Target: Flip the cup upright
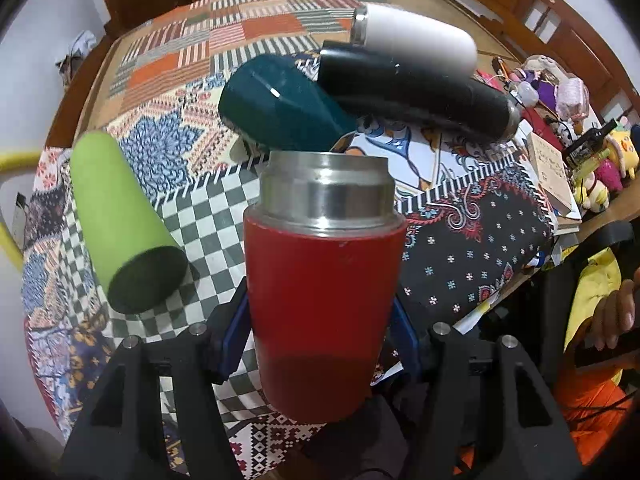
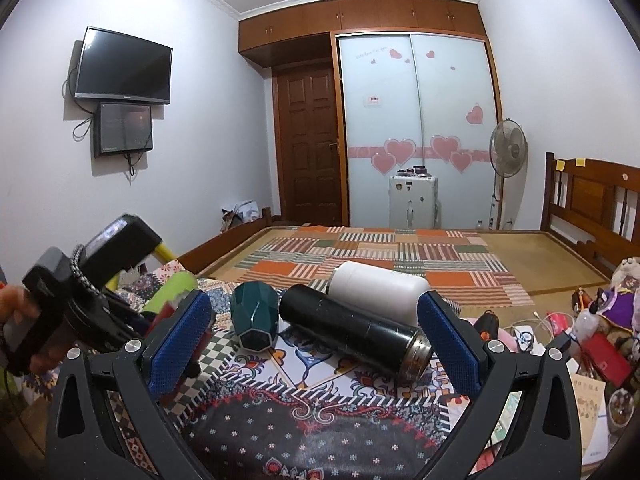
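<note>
My left gripper point(image 1: 320, 320) is shut on a red cup point(image 1: 320, 300) with a steel neck. The cup is held above the patterned cloth with its steel mouth pointing away from the camera, tilted. A green cup point(image 1: 120, 216), a teal faceted cup point(image 1: 280, 104), a black flask point(image 1: 416, 96) and a white flask point(image 1: 416, 36) lie on their sides beyond it. My right gripper point(image 2: 316, 340) is open and empty above the cloth. In the right wrist view the teal cup point(image 2: 256, 320), black flask point(image 2: 356, 332) and white flask point(image 2: 376, 292) lie ahead of it.
The patterned cloth point(image 1: 472, 248) covers a table in front of a bed point(image 2: 380, 252). Books, toys and clutter point(image 1: 568, 128) lie at the right. The hand with the left gripper point(image 2: 60, 308) is at the left in the right wrist view.
</note>
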The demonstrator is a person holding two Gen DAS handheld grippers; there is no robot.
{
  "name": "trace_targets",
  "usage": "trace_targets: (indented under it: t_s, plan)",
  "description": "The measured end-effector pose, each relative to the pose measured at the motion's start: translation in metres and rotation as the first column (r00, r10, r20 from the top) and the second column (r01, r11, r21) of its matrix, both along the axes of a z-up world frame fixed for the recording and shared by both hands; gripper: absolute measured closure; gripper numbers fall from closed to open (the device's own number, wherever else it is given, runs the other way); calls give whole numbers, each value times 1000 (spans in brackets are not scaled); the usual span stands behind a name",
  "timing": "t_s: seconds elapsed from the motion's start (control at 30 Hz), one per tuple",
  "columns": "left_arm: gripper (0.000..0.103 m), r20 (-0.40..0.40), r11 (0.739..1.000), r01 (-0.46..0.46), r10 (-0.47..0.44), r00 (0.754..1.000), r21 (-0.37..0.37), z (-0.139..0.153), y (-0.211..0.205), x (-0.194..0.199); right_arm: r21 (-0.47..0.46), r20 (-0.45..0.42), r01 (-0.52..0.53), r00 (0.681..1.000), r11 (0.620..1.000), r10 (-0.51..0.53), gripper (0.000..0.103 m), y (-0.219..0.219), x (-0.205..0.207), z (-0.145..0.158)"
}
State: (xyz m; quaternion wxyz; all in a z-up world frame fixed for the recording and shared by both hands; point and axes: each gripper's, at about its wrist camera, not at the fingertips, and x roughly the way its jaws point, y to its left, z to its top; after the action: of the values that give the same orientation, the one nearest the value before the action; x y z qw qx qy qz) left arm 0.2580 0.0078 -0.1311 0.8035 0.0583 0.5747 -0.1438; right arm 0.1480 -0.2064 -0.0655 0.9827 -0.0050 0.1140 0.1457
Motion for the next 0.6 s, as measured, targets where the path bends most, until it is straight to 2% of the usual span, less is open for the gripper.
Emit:
trace_targets:
  t_s: [0.2, 0.5, 0.6]
  plan:
    - [41, 0, 1000, -5, 5, 1000, -5, -6, 2, 5, -18, -13, -5, 1000, 1000, 5, 0, 6, 7, -7]
    - [41, -33, 999, 40, -40, 999, -4, -26, -9, 5, -35, -55, -19, 998, 999, 17, 0, 12, 19, -18]
    - [41, -16, 999, 53, -54, 998, -3, -26, -13, 5, -41, -65, -21, 998, 999, 18, 0, 13, 20, -20]
